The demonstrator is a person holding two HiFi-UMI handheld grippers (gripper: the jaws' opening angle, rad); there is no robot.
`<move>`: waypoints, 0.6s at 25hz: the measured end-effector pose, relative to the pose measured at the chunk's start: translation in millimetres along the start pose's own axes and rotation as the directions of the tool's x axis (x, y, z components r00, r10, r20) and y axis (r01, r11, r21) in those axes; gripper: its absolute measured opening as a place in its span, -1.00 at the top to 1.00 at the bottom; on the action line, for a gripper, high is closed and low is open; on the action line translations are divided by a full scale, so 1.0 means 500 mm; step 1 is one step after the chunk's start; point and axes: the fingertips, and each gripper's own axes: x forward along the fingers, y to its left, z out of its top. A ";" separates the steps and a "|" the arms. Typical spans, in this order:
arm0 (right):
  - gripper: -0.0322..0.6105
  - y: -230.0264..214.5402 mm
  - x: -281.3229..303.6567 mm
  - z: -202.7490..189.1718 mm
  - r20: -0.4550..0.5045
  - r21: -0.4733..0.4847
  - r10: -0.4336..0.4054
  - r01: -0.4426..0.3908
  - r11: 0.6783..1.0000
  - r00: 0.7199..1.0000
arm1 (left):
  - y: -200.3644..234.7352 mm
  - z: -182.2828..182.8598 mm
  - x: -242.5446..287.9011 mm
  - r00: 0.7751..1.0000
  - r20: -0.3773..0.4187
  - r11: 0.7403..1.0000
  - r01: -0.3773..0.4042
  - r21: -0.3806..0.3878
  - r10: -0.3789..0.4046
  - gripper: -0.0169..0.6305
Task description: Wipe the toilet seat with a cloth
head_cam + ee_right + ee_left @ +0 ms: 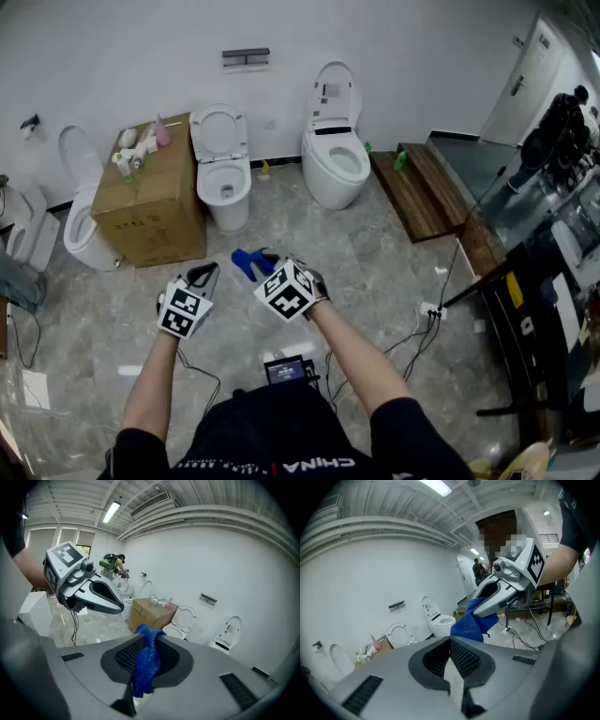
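Our right gripper (146,645) is clamped on the crumpled blue cloth (145,667); our left gripper (451,645) is closed with nothing in it. In the head view both hover mid-frame, well apart from the white ceramic toilet with its raised seat (223,178) at upper centre. We judge no wiping has begun: approach and wipe remain.

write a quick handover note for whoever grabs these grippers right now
Left gripper: shut, empty.
Right gripper: shut on the blue cloth, which hangs from its jaws.
One toilet stands by the cardboard box, another toilet to its right, both against the wall with lids up. Both grippers are over the floor, well short of them.
Done: cloth in hand.
Left: step up and wipe a seat; nothing shows which one is meant.
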 end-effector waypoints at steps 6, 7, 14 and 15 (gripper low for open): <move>0.76 -0.016 0.011 -0.010 -0.005 0.006 -0.003 0.003 1.000 1.000 | 0.018 -0.013 0.011 0.999 -0.013 0.999 -0.042 0.014 0.042 0.91; 0.76 -0.018 0.011 -0.012 -0.005 0.007 -0.003 0.003 1.000 1.000 | 0.017 -0.012 0.013 0.999 -0.015 0.999 -0.043 0.015 0.043 0.91; 0.76 -0.019 0.017 -0.021 0.005 0.028 0.012 -0.012 1.000 1.000 | 0.009 -0.006 0.027 0.999 -0.004 0.999 -0.038 0.027 0.038 0.91; 0.76 -0.020 0.016 -0.024 0.004 0.030 0.015 -0.015 0.999 1.000 | 0.008 -0.005 0.029 0.999 -0.006 0.999 -0.038 0.025 0.038 0.91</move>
